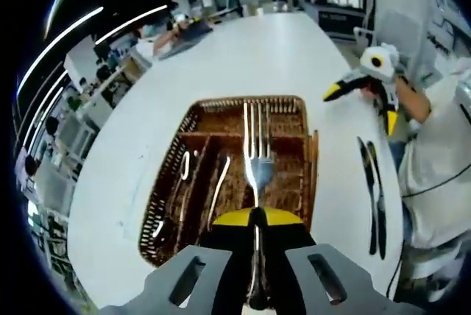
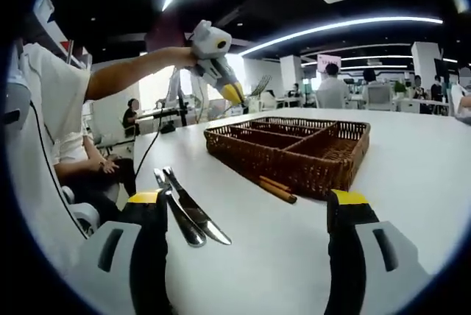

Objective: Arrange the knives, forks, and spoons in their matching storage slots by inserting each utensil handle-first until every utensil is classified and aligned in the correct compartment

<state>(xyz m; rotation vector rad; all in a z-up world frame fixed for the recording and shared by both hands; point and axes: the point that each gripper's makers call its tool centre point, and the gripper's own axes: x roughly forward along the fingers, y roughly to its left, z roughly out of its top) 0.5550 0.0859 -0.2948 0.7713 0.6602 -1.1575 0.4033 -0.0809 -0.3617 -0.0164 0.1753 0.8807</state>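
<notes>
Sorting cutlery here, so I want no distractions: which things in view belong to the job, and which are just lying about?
Job:
fork in left gripper
basket
knives
cutlery in basket

Lying about:
chopsticks beside the basket

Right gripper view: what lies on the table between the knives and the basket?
Two chopsticks lie against the basket's near wall; otherwise, bare white table separates it from the two knives, as the right gripper view shows.
</notes>
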